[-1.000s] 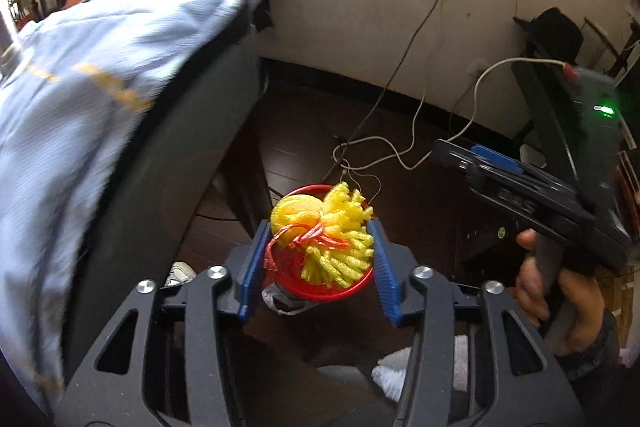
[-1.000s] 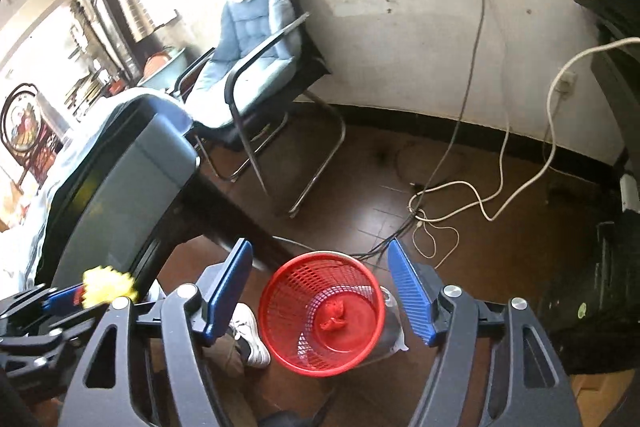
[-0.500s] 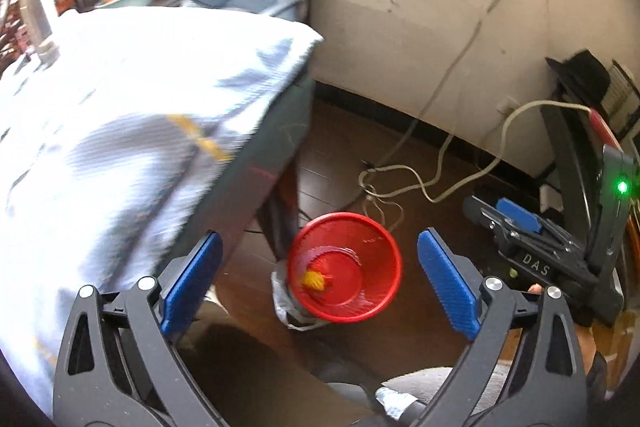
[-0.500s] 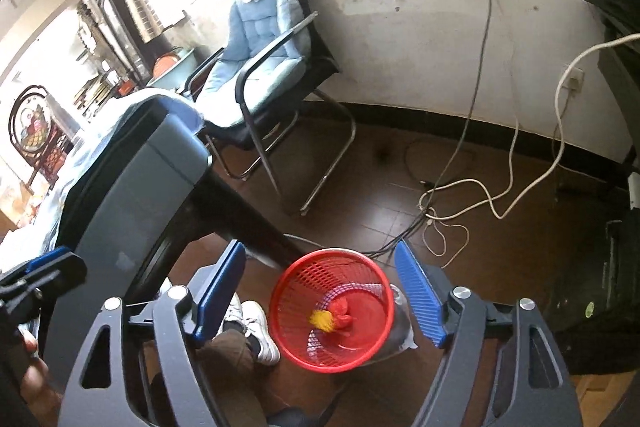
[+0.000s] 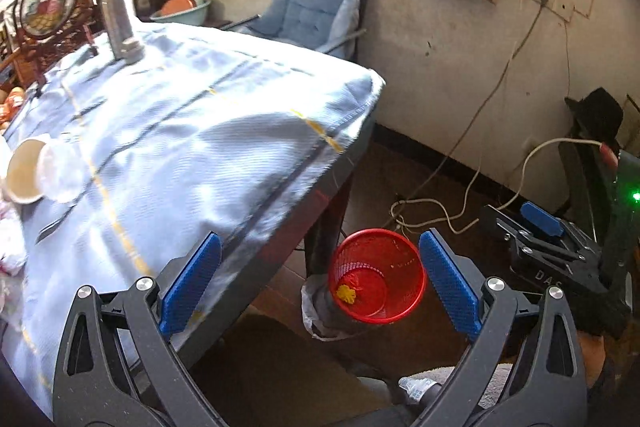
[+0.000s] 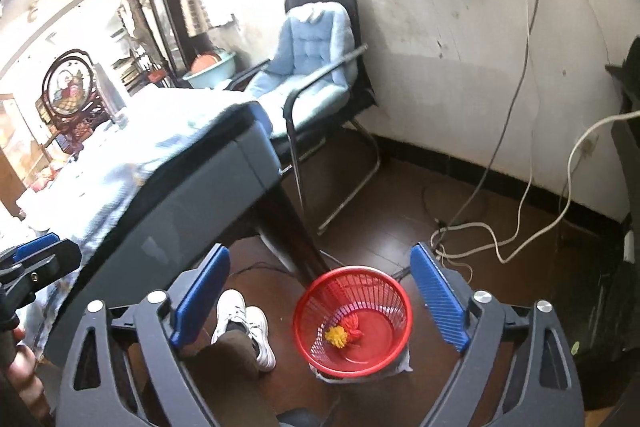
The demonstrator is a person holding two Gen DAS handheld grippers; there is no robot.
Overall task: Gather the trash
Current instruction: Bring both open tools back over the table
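A red mesh waste basket [image 5: 404, 259] stands on the dark floor beside the table leg; it also shows in the right wrist view [image 6: 384, 291]. A yellow tassel scrap [image 5: 347, 293] lies at its bottom, next to a red scrap [image 6: 354, 325] in the right wrist view, where the yellow one [image 6: 336, 337] also shows. My left gripper [image 5: 320, 287] is open and empty, high above the table edge and basket. My right gripper [image 6: 320, 301] is open and empty above the basket. A tipped paper cup [image 5: 24, 177] and a clear plastic cup [image 5: 62, 173] lie on the table at left.
The table has a light blue cloth [image 5: 180, 131] and a grey metal bottle [image 5: 120, 23]. A blue padded chair [image 6: 312, 67] stands by the wall. Cables [image 6: 472, 239] lie on the floor. The person's white shoes [image 6: 244, 323] are beside the basket.
My left gripper opened and let the yellow tassel drop into the red basket, then rose and swung left over the table. My right gripper stayed open and lifted slightly.
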